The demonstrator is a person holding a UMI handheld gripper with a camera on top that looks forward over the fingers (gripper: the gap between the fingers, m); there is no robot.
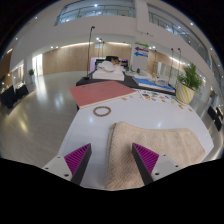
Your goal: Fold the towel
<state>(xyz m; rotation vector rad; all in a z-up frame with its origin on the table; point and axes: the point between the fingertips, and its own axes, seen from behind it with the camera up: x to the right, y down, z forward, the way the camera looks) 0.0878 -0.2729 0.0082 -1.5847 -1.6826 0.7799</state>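
Two open fingers (112, 160) above the beige towel (150, 152).

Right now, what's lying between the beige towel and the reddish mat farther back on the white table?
In the gripper view, a small brown ring lies on the white table between the beige towel and the reddish mat. The open gripper hovers at the towel's near edge.

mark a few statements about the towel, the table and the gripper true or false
1. A beige towel lies on the white table. True.
2. The gripper is shut on the towel. False: its fingers are open, with one edge of the towel between them.
3. A small ring sits on the table beyond the fingers. True.
4. The mat past the ring is blue. False: it is reddish.
5. A potted plant stands beyond the table. True.
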